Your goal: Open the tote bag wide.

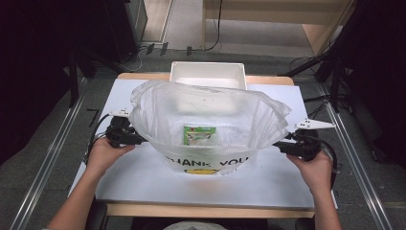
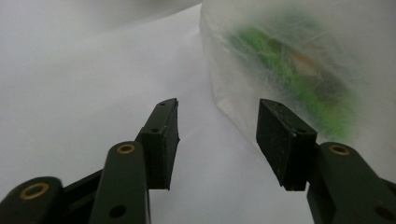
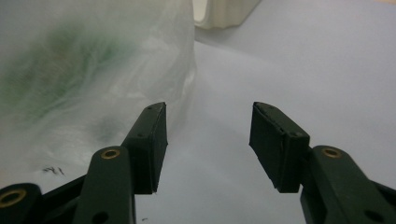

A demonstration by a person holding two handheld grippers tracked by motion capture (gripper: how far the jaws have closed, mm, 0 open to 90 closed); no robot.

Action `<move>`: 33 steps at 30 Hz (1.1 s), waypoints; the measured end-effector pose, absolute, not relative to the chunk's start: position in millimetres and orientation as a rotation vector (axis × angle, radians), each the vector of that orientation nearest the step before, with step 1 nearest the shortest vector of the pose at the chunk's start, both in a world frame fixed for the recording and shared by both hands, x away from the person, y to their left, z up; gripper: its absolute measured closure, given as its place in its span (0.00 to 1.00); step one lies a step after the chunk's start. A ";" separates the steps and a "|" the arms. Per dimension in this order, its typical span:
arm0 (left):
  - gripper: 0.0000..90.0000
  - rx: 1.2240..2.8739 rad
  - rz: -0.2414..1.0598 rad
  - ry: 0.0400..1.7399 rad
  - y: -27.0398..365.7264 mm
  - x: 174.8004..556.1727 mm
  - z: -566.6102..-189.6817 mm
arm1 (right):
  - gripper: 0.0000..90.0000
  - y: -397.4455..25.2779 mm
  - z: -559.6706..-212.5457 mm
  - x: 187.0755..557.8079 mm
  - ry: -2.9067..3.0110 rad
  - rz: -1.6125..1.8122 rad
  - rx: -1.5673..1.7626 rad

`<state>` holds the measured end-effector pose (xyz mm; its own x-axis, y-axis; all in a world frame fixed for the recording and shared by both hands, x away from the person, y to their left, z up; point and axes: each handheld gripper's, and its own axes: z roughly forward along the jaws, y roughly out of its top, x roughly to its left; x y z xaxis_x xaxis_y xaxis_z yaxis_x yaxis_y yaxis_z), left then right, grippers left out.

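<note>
The plastic bag (image 1: 210, 120) reads "THANK YOU" in black on its front.

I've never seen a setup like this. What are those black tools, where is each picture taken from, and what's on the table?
A person holds a two-jaw gripper in each hand: the left gripper and the right gripper. One camera looks down from above; the other two ride on the grippers and look along their black jaws. On the white table stands an open plastic bag with a green packet inside, and a white bin sits behind it. Both grippers are open beside the bag, holding nothing.
</note>
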<state>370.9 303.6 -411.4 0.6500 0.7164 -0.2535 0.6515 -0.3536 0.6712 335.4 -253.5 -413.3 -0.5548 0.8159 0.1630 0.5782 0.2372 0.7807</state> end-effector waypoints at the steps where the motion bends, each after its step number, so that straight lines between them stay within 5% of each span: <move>1: 0.58 2.082 0.105 1.058 304.3 371.9 -407.5 | 0.54 -254.1 -408.5 335.8 2.243 1.233 1.294; 16: 0.87 2.063 0.054 0.991 308.5 388.2 -342.2 | 0.69 -266.9 -330.7 353.6 2.246 1.292 1.160; 22: 0.98 2.095 0.111 0.944 302.7 394.0 -318.7 | 0.82 -261.2 -302.3 360.8 2.264 1.312 1.132; 28: 1.00 2.097 0.145 0.903 300.4 402.8 -289.2 | 0.98 -253.5 -273.3 366.9 2.288 1.345 1.122; 33: 1.00 2.095 0.177 0.874 295.1 403.9 -262.1 | 1.00 -239.9 -247.4 368.6 2.302 1.362 1.066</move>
<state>403.9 295.1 -262.1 0.7469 0.6417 -0.1743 0.5233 -0.4055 0.7495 368.6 -239.9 -247.4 -0.6963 0.7046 0.1367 0.4590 0.2906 0.8396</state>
